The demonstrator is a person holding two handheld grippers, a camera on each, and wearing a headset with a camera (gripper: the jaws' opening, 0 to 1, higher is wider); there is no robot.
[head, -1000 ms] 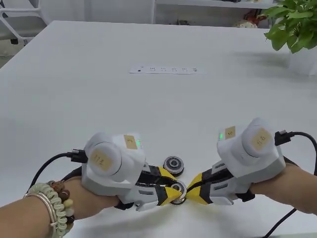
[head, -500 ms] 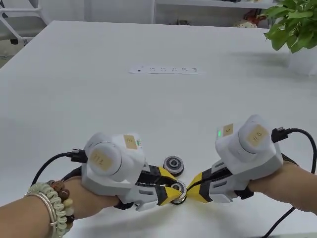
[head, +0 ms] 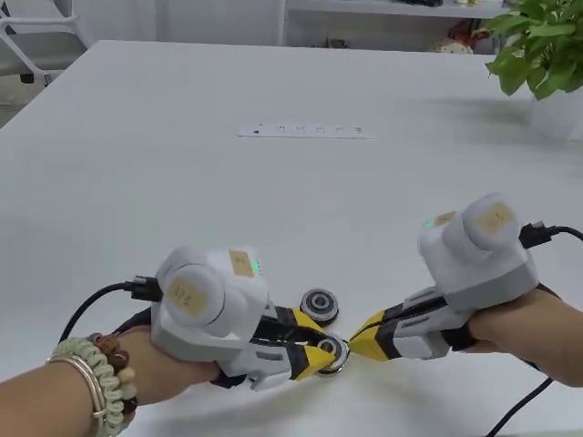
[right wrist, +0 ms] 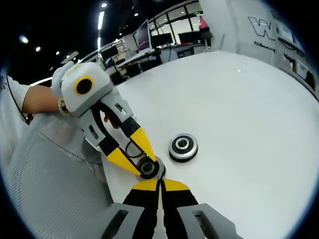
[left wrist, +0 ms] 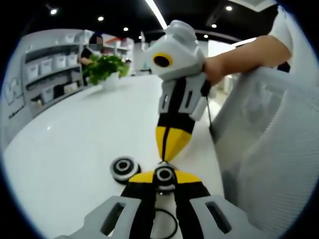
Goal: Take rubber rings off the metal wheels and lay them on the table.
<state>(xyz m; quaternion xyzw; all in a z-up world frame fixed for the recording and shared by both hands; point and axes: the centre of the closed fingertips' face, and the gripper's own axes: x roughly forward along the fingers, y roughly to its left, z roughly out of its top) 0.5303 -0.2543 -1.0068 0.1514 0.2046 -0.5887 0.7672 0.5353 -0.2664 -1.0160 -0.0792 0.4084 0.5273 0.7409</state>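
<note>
The left gripper (head: 316, 357) clamps a metal wheel (head: 331, 349); the right gripper (head: 355, 343) (jaws pressed together) touches its rim. The stickers (head: 240, 260) are unreadable.

**White desk in a bright, open workroom**

A broad white desk (head: 182, 164) runs away from the viewer. A pale strip (head: 305, 129) with small marks lies across it, possibly a socket panel. A leafy potted plant (head: 537, 50) stands near the desk's far right corner. Beyond it are white shelves (head: 383, 7) and, at far left, a chair frame (head: 23, 41). In the left gripper view, wall shelving (left wrist: 47, 69) holds white boxes under a dark ceiling with spot lights (left wrist: 100, 18). In the right gripper view, monitors (right wrist: 182, 37) stand further back.
</note>
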